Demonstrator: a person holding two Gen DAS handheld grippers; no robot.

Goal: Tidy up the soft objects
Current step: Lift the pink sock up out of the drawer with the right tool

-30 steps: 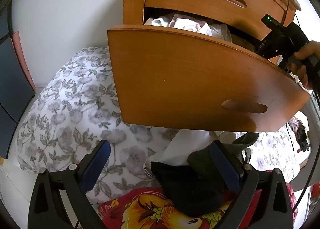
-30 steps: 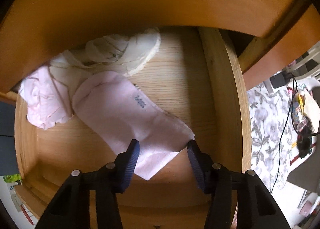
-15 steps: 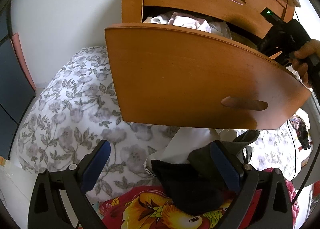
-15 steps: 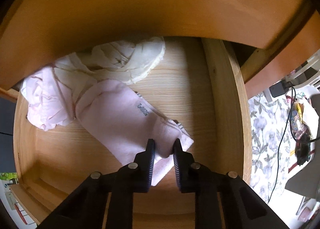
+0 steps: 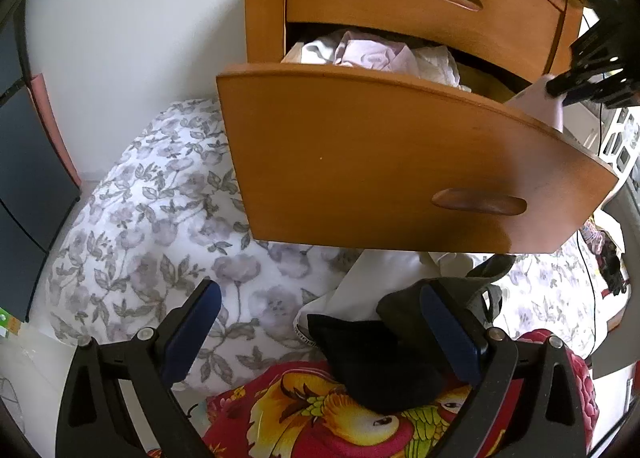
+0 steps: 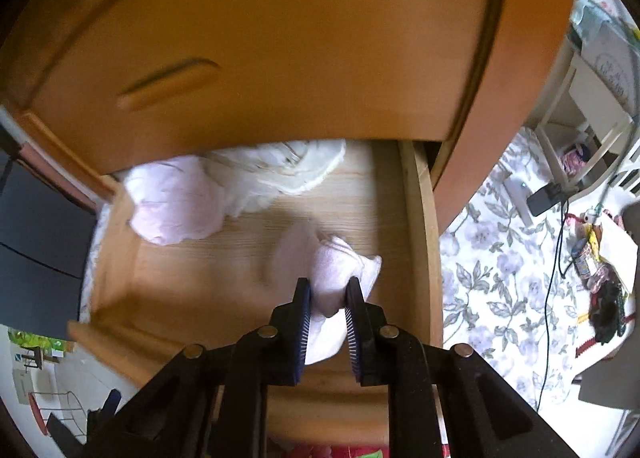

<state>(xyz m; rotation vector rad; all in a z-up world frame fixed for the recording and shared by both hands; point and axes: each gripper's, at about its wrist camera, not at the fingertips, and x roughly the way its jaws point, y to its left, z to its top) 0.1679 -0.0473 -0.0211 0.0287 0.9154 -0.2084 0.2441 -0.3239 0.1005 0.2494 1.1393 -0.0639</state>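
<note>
Pinching the pale pink sock [image 6: 332, 278] in my right tool [image 6: 327, 298], I hold it above the open orange wooden drawer [image 6: 418, 226]; my left tool [image 5: 320, 322] hangs spread below that drawer.

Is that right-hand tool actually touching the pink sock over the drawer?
Touching. In the right wrist view, the right tool has both fingers pressed against the pink sock, which bunches between them above the drawer floor.
</note>
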